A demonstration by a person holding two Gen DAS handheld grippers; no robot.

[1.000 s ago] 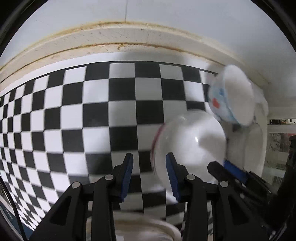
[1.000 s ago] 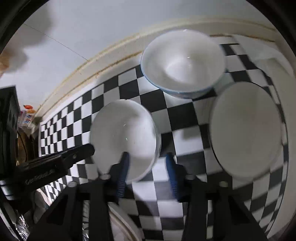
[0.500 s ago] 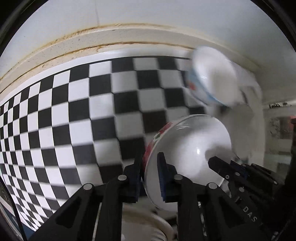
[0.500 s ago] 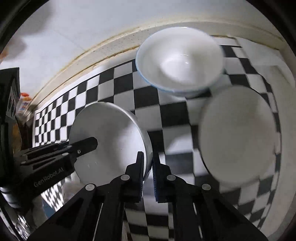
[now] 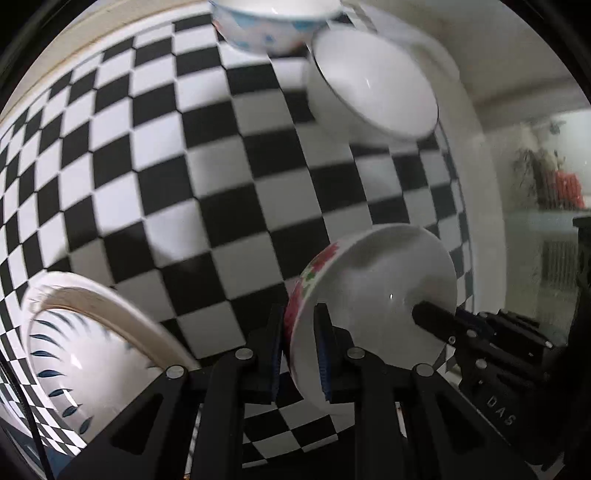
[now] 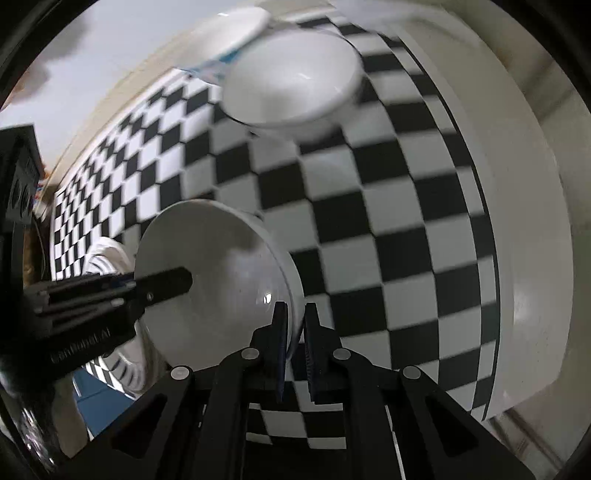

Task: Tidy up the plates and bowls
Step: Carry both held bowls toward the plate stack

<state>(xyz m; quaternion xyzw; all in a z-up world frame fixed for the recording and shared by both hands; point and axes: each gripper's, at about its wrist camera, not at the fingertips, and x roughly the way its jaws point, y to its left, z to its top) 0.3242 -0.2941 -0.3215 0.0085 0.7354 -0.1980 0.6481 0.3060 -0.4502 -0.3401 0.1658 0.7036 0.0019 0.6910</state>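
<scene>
A white bowl with a red flower band (image 5: 373, 295) is held above the checkered cloth by both grippers. My left gripper (image 5: 300, 350) is shut on its near rim. My right gripper (image 6: 294, 343) is shut on the opposite rim of the same bowl (image 6: 214, 280). Each gripper's fingers show across the bowl in the other view. A plain white bowl (image 5: 373, 88) stands far on the cloth, also in the right wrist view (image 6: 291, 85). A blue-patterned bowl (image 5: 269, 26) stands behind it.
A white dish with blue leaf marks (image 5: 85, 354) lies at the near left, and shows in the right wrist view (image 6: 110, 258). The black and white checkered cloth (image 5: 221, 166) covers the table. The table's white edge (image 6: 528, 221) runs along the right.
Both grippers have closed on the flower bowl's rim and lifted it. The views have pulled back and turned, so the far bowls now sit higher in frame and the leaf-marked dish has come into view.
</scene>
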